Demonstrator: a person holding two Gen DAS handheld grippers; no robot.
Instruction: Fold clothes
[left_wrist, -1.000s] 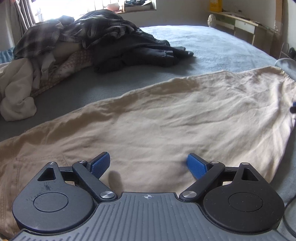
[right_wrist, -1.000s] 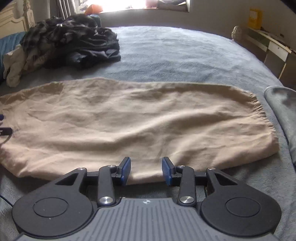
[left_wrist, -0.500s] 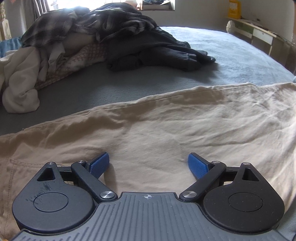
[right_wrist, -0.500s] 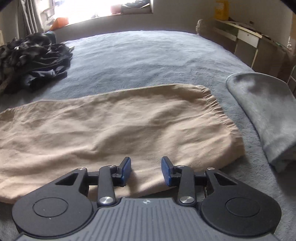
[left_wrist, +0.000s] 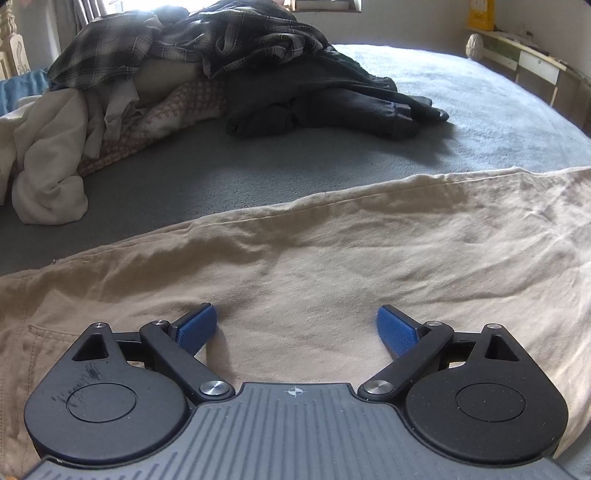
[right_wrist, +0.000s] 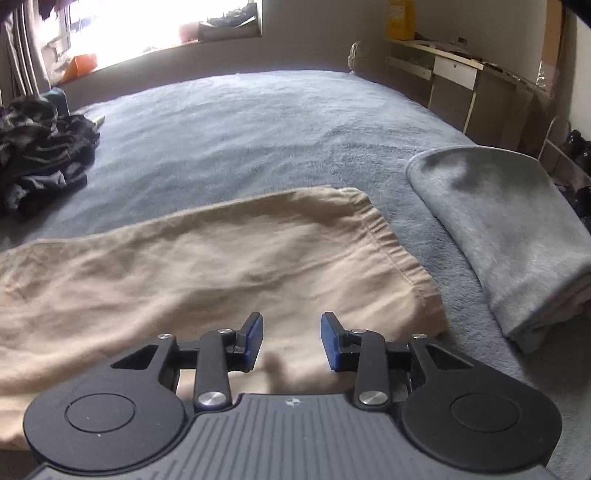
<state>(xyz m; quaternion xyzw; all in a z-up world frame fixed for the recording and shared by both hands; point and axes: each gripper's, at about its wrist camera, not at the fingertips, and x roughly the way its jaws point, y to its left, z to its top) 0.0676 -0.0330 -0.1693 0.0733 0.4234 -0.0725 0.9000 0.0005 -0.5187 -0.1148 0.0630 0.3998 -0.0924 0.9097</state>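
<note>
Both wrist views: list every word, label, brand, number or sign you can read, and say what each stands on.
No text can be read in either view.
Yellow box on the desk: any print is too small and blurred to read.
Left hand-held gripper and right hand-held gripper: only a small crosshair mark on each body, no letters.
Beige trousers: no label visible.

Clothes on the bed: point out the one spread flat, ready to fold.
The tan trousers under both grippers: laid out flat, while the plaid shirt, dark garment and cream garment lie heaped.
</note>
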